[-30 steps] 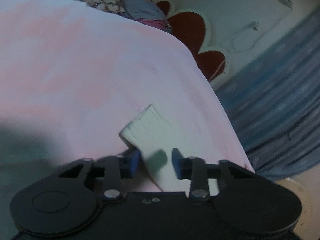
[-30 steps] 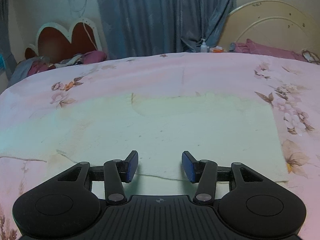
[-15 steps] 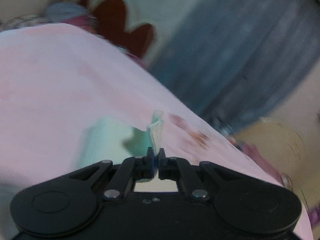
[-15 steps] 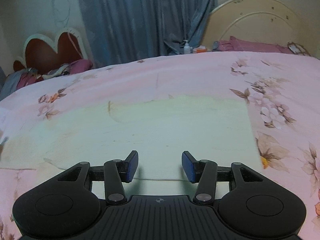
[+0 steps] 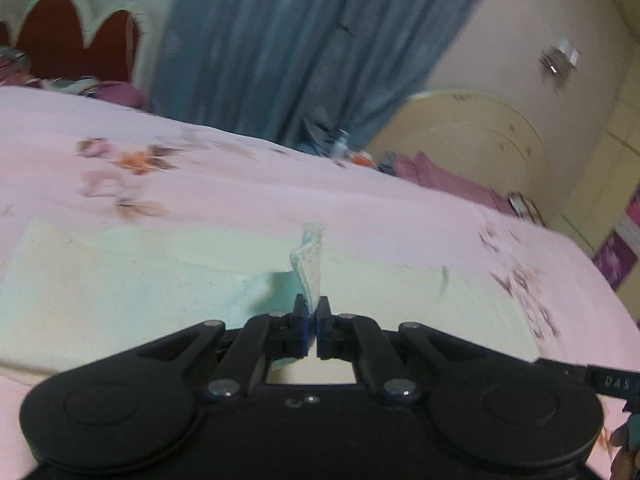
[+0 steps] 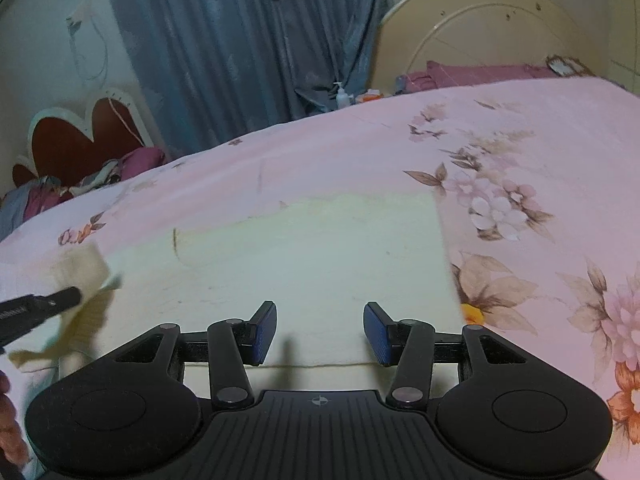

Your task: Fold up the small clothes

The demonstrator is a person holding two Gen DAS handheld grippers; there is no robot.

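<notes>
One thin edge of the cream garment (image 5: 310, 264) is all the left gripper (image 5: 312, 322) pinches, so a hasty pull could slip it. Most of it lies flat on the pink bedspread (image 6: 540, 140) (near side), under the right gripper (image 6: 320, 330), whose jaws stand apart, so the fold may drag crooked.

Ribbed knit garment (image 6: 320, 264) on smooth floral bedsheet (image 6: 520, 152).

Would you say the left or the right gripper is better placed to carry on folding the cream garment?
Left, probably. The left gripper is already shut on the garment's sleeve, lifted over the body, while the right gripper hangs open, holding nothing.
</notes>
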